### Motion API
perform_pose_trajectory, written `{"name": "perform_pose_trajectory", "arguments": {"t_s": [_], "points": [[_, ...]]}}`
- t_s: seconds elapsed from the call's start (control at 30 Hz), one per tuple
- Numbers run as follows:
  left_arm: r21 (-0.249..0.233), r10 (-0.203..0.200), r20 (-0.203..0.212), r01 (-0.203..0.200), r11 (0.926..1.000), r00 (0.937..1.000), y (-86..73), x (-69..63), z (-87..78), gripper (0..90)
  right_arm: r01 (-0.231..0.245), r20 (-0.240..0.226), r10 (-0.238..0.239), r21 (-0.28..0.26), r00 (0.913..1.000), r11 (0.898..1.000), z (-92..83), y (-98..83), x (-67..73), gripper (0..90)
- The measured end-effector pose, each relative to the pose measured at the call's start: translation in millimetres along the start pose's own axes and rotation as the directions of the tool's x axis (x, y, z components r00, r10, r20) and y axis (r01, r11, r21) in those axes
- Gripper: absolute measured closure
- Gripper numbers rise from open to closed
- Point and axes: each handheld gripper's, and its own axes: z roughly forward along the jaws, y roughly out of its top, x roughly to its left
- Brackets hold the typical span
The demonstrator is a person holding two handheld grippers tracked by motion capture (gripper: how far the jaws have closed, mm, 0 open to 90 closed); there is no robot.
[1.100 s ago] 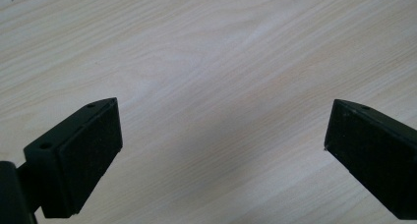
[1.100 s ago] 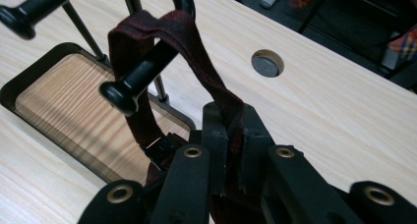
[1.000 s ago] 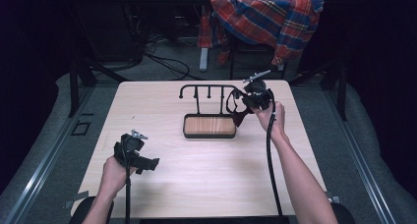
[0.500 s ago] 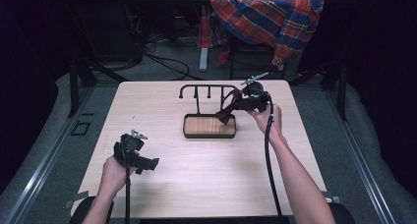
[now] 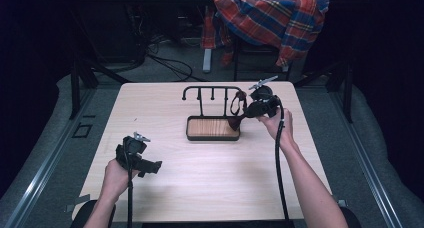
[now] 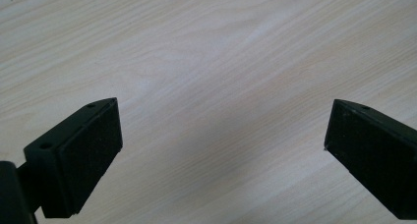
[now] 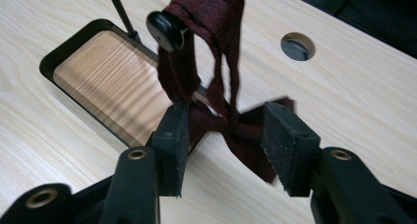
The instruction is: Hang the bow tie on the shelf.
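Two claws are over the table (image 5: pixel 165 188). The right claw (image 7: pixel 223 128) reaches level toward the rack (image 5: pixel 212 92); its jaws have just been opening, half apart around the dark red bow tie (image 7: pixel 216 86) hanging there. The left claw (image 6: pixel 221 135) points down at bare wood, jaws wide.

Black tongs (image 7: pixel 223 140), brass screws

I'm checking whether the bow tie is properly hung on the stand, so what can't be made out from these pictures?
- Bow tie: right gripper view, its bow is motion-blurred and partly behind the right gripper; contact with the pads is unclear.
- Strap over the stand's knob: that view's top edge cuts it off.
- High view: the bow tie is too small to show how it hangs.
- Left gripper: open above bare table.
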Motion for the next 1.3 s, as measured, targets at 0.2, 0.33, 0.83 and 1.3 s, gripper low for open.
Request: {"name": "perform_pose_trajectory", "arguments": {"t_s": [0.2, 0.33, 0.83, 1.3], "points": [[-0.001, 0.0, 0.002, 0.0, 1.0, 1.0, -0.1, -0.2, -0.4, 1.0, 0.034, -0.01, -0.034, 0.011, 0.9994, 0.999, -12.2, -3.9, 3.9, 42.6], [-0.001, -0.007, -0.001, 0.007, 1.0, 1.0, -0.5, 0.4, -0.5, 1.0, 0.065, -0.023, -0.064, 0.041, 0.9977, 0.997, -22.8, -5.6, 7.4, 38.6], [-0.006, -0.009, -0.001, 0.009, 0.9999, 1.0, -1.0, 0.5, -1.4, 1.1, 0.11, -0.079, -0.104, 0.076, 0.9915, 0.991, -61.5, -27.0, 26.3, 20.1], [-0.006, -0.01, -0.001, 0.01, 0.9999, 0.9999, -1.2, 0.9, -1.8, 1.1, 0.109, -0.086, -0.097, 0.143, 0.9916, 0.984, -65.1, -66.2, 27.4, 14.2]]}}
